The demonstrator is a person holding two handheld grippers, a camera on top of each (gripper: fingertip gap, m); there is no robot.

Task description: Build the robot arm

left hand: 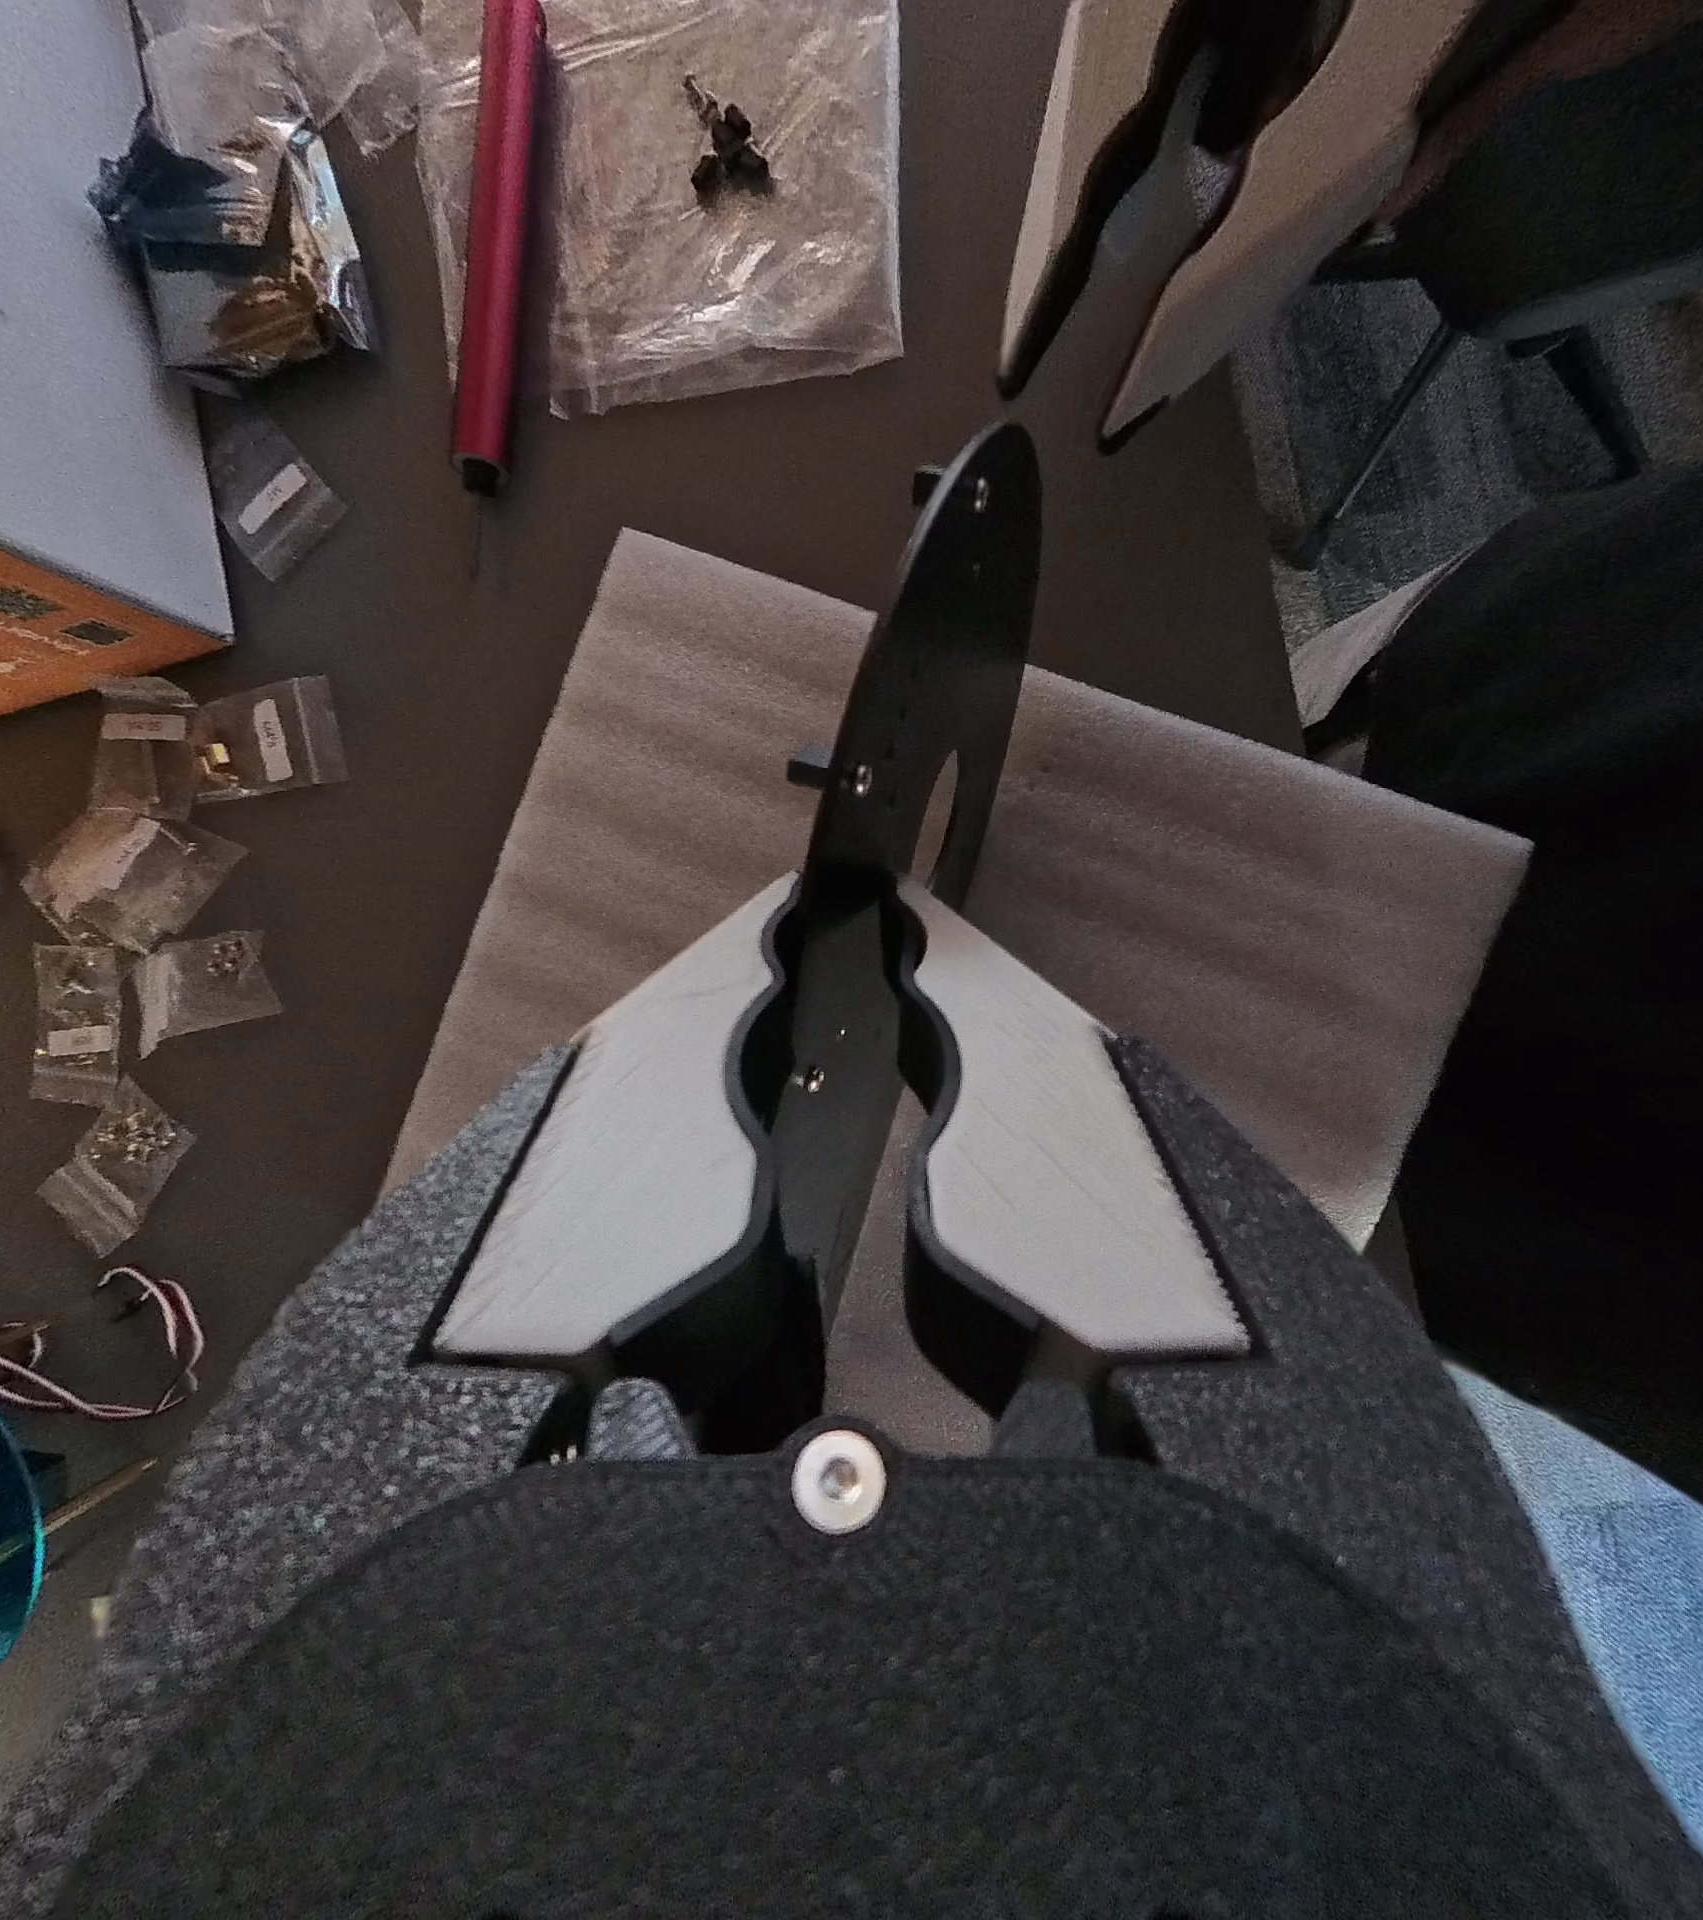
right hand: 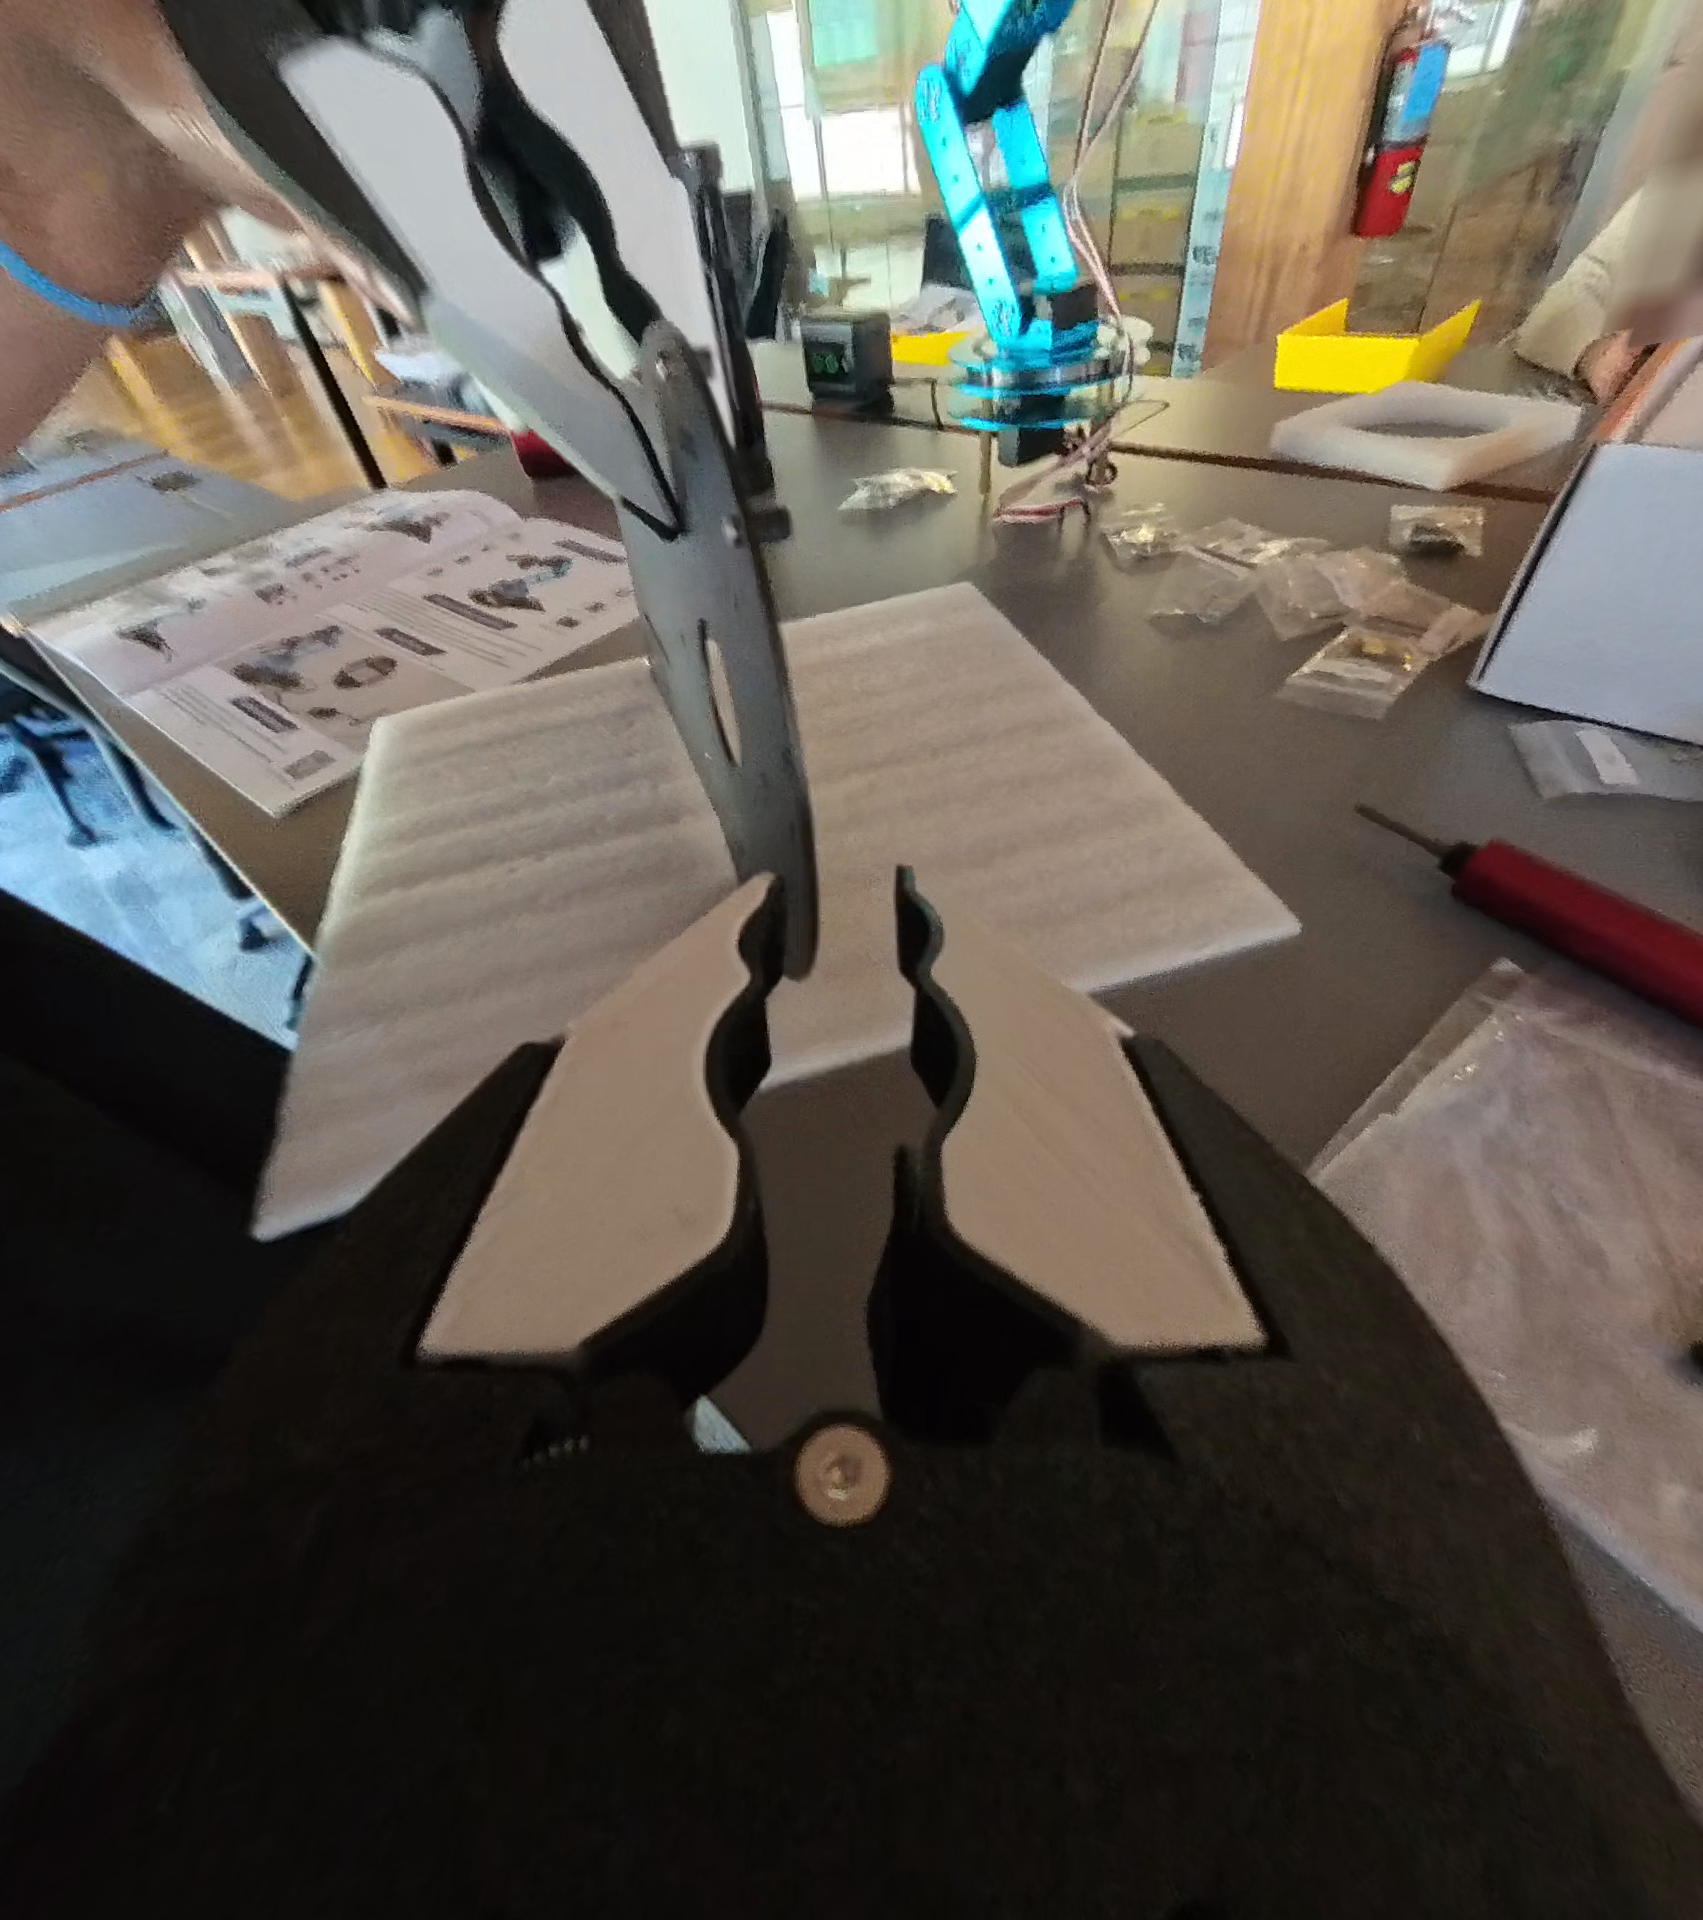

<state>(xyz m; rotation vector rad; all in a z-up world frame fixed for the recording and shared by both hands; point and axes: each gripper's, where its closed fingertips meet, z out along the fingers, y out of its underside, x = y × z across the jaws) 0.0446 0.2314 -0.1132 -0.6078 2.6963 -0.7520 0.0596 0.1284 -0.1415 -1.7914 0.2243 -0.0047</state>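
My left gripper (left hand: 852,894) is shut on a black round plate (left hand: 940,665) with screws and short standoffs, held on edge above a white foam sheet (left hand: 1190,914). In the right wrist view the same plate (right hand: 733,665) hangs from the left gripper (right hand: 655,436) at the upper left. My right gripper (right hand: 839,883) is open, and the plate's lower edge sits just inside its left fingertip. In the left wrist view the right gripper (left hand: 1055,410) hovers just beyond the plate's far edge. The foam sheet (right hand: 982,748) lies on the dark table below both.
A red-handled screwdriver (left hand: 499,239) (right hand: 1636,935), clear bags with small black parts (left hand: 722,187) (right hand: 1574,1195), several small hardware bags (left hand: 130,935), a white and orange box (left hand: 26,395), an open instruction booklet (right hand: 327,634) and a blue robot arm (right hand: 1003,208) surround the foam. The grippers' ends are close to 12 centimeters from one another.
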